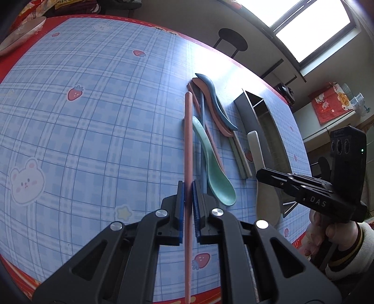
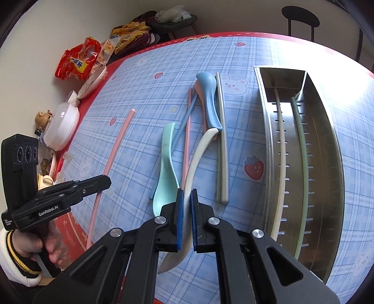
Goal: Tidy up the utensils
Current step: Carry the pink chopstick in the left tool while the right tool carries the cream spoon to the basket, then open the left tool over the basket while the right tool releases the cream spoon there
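Observation:
My left gripper (image 1: 188,194) is shut on a long pink chopstick (image 1: 188,140), gripped near its middle, above the blue checked tablecloth. My right gripper (image 2: 187,201) is shut on a white spoon (image 2: 198,152), bowl towards the camera and handle pointing away. On the cloth between them lie a green spoon (image 2: 166,168), a blue spoon (image 2: 208,98) on top of a pink one, loose blue and pink chopsticks (image 2: 187,126) and a pale chopstick pair (image 2: 222,140). A metal utensil holder (image 2: 327,175) lies at the right, with a white chopstick (image 2: 281,152) and a green chopstick (image 2: 302,145) inside.
Snack bags (image 2: 79,60) and white bowls (image 2: 63,128) crowd the table's left edge by the wall. A black stool (image 2: 300,16) stands beyond the far edge. A red border (image 1: 21,264) runs round the cloth. A person's hands in cuffed sleeves hold both grippers.

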`<state>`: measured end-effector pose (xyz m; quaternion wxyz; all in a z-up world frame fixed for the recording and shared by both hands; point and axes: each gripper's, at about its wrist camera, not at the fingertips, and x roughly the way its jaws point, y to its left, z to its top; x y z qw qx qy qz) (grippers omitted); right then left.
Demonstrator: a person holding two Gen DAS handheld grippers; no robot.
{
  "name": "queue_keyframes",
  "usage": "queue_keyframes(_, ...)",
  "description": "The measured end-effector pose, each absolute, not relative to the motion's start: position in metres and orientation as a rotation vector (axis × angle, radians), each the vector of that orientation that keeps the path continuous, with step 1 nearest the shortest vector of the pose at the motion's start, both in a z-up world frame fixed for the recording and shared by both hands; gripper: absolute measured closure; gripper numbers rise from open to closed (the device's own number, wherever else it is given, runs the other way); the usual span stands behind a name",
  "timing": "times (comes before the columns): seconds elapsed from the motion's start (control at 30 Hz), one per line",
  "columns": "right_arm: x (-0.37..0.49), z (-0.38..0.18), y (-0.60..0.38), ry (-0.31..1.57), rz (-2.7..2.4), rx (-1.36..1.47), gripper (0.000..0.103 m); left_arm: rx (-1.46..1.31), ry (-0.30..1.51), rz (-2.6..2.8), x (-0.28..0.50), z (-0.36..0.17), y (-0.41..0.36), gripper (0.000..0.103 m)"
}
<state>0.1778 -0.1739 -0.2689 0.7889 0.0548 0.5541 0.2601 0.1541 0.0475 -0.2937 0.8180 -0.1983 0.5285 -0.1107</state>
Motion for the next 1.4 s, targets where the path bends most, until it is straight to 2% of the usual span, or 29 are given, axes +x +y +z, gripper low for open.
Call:
queue_keyframes(0.53,0.168,-0.253,-0.274,1.073,0.506,0.177,0.097,-0.365,1.17,-0.233,0.169,-0.259,-0.011,0.092)
queue_keyframes(0.8,0.188,-0.25,-0.291,1.057,0.556,0.04,0.097,-0.436,1.198,-0.285,0.211,-0.256,-0.074,0.092)
queue_keyframes(1.07,0.201,-0.261,-0.3,1.098,0.582,-0.067,0.097,-0.513,1.234,-0.326,0.251,-0.273,-0.126,0.092)
queue_keyframes(1.4,0.202,-0.275,-0.289,1.15,0.593,-0.117,0.097,-0.549,1.29,-0.28,0.276,-0.302,-0.14,0.092)
